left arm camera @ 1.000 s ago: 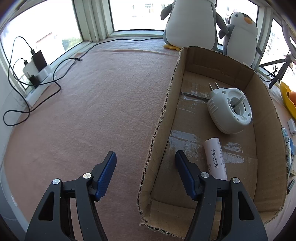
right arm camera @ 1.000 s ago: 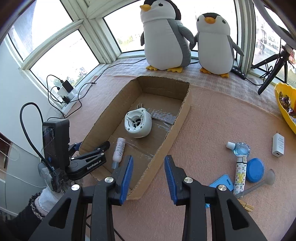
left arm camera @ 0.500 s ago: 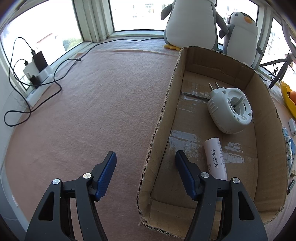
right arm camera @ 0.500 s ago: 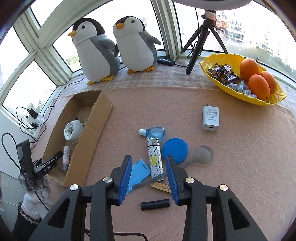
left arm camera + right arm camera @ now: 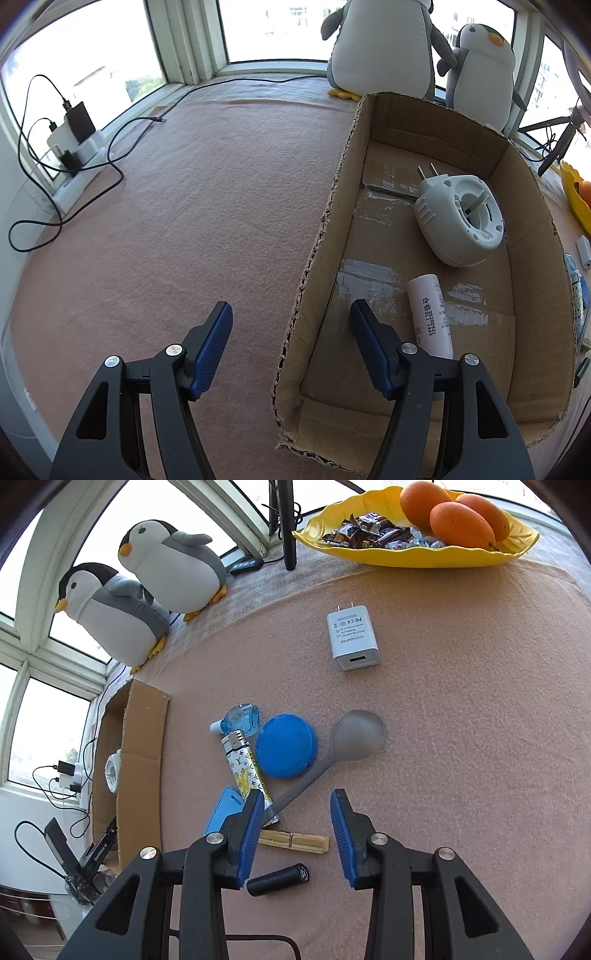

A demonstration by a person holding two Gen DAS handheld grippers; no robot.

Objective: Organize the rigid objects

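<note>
Cardboard forms the open box, which sits on the pink cloth and holds 2 things: a white plug-in device at the far end and a white tube lying nearer. The left gripper hangs over the box's near left wall with its jaws spread wide, 1 finger outside and 1 inside, neither pad touching the card. The right gripper is also parted and grips nothing (it points down at the loose items). Below it lie a wooden clothespin and a black cylinder. Just beyond are a grey spoon, a blue lid and a patterned lighter. A white charger lies well apart.
</note>
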